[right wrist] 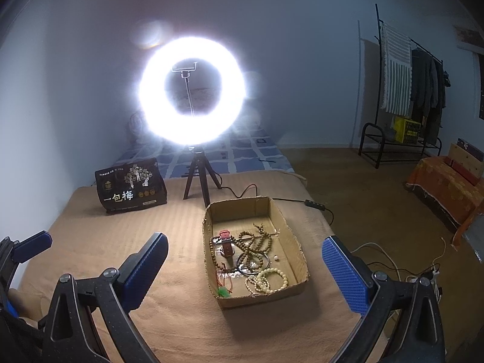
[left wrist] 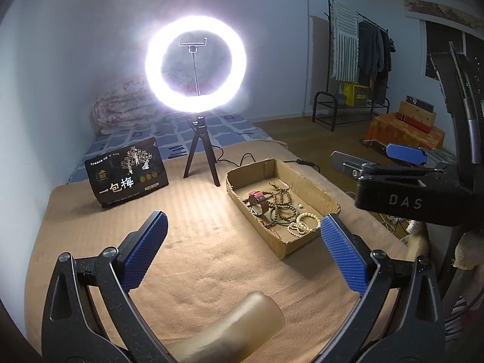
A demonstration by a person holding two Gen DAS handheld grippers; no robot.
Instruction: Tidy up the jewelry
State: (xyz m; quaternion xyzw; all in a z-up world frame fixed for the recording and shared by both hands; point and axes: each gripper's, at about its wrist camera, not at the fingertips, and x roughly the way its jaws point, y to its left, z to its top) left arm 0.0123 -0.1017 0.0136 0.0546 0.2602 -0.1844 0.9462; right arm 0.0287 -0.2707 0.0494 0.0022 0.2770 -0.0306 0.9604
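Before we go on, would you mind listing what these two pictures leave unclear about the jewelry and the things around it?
- Left wrist view: the near end of the shallow cardboard box sits behind the open left claw's right finger.
- Both views: the brown wooden bead strands overlap in a tangle; their count is unclear.
- Right wrist view: the small green item is too small to identify.
- Both views: glare from the lit ring light washes out the wall behind it.

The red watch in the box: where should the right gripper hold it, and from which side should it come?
Grip the red watch across its strap loop, coming from above, since the box walls block the sides. The strap seems to stand up from the floor, so the right gripper, now open, can close across it. Brown beads lie against it, so lift slowly.
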